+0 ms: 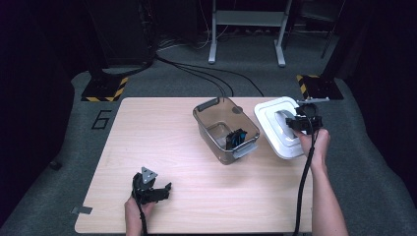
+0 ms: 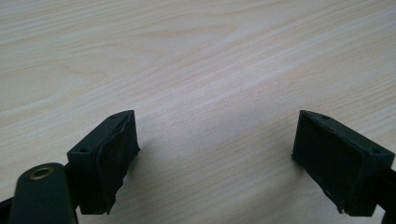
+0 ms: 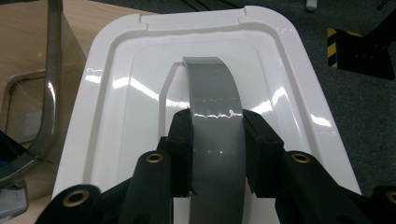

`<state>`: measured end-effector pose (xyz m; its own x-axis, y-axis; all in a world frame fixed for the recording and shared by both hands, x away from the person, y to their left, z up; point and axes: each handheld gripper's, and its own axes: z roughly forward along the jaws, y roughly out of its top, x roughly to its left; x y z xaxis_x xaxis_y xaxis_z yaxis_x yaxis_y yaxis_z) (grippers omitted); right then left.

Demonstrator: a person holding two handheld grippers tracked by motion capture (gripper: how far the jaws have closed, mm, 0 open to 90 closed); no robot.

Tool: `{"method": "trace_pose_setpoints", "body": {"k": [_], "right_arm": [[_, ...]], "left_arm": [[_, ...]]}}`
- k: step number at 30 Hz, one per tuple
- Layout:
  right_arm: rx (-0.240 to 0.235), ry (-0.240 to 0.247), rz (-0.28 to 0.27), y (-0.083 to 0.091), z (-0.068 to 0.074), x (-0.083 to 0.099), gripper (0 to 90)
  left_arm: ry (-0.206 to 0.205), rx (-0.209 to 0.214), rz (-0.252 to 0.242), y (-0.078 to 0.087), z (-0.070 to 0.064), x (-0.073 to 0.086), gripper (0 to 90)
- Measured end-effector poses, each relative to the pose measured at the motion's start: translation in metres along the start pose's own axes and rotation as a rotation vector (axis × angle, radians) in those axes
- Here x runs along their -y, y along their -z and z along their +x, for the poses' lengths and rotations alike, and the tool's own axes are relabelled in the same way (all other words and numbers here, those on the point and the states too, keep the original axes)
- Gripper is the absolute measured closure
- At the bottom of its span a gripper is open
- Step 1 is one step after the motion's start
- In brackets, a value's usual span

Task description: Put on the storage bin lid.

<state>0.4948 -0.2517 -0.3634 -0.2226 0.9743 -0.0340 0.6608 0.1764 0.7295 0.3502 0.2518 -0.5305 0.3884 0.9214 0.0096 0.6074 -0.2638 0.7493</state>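
Observation:
A white box lid lies flat at the table's right edge, with a grey arched handle along its middle. My right gripper is shut on that handle, one pad on each side. Left of the lid stands a clear grey bin holding a black and blue object. My left gripper rests near the table's front left, jaws wide apart over bare wood with nothing between them.
The wooden table has free room across its left and front. Beyond its far edge are cables, yellow-black striped stand bases and a metal frame on grey carpet. The lid overhangs the table's right edge slightly.

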Motion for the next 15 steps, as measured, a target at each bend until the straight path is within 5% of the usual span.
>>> {"method": "trace_pose_setpoints", "body": {"k": [15], "right_arm": [[-0.014,0.034,-0.038,0.021,0.020,-0.030,66.5]], "left_arm": [[-0.008,-0.002,0.007,0.001,0.000,0.000,13.9]]}}
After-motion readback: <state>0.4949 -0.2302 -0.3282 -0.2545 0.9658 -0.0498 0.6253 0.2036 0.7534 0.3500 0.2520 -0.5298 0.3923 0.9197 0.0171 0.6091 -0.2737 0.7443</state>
